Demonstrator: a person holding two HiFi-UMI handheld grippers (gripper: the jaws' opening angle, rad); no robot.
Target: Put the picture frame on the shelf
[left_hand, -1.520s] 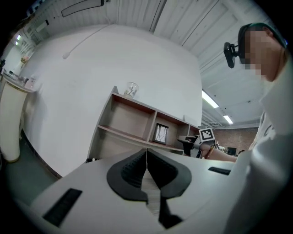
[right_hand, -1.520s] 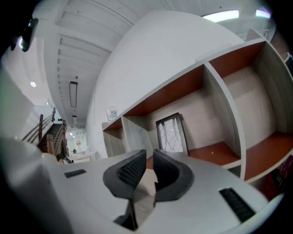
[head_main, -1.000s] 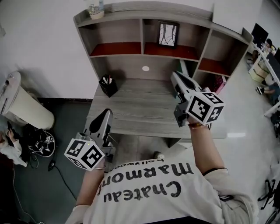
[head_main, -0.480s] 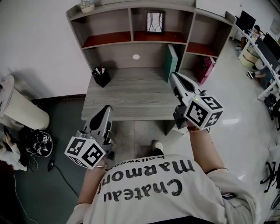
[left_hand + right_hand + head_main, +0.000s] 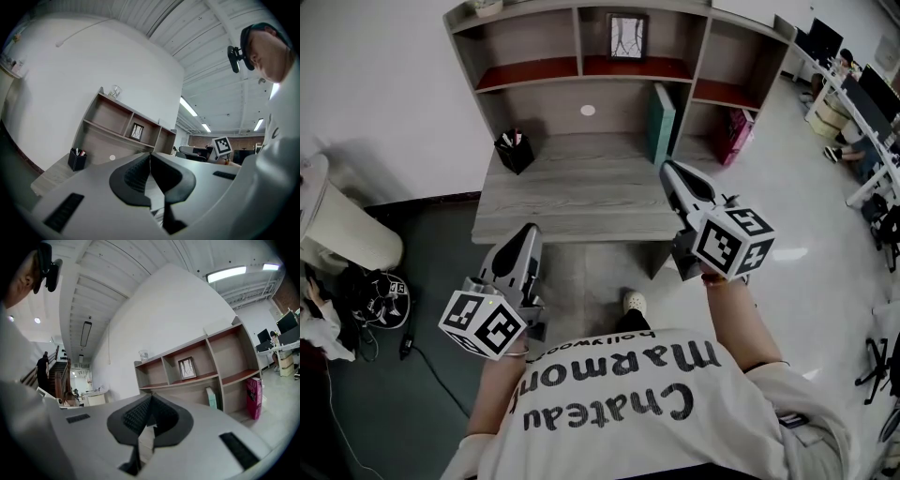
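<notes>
Since the earlier frame the right gripper (image 5: 667, 170) has drawn back from over the right part of the desk (image 5: 572, 202) to its front edge. The left gripper (image 5: 530, 232) hangs short of that edge, and desk and shelf (image 5: 581, 67) look farther off, as though the person had stepped away. Each pair of tongs is clenched on nothing: in both gripper views the ribbed jaws meet with only the room beyond them. The picture frame (image 5: 625, 37) stands upright in the middle upper compartment of the shelf, well apart from both grippers, so the placing looks done. What remains is risk to the frame itself. Nothing holds it, and no view shows how it is propped or how near its foot sits to the board's front lip. If it stands too steeply, a jolt to the desk could tip it forward onto the desktop. A likelier cause would be a return to straighten it: closed jaws pushed into that compartment could nudge the frame instead of gripping it. The green book (image 5: 660, 122) below and the pen holder (image 5: 515, 150) could be struck by a low, careless approach.
</notes>
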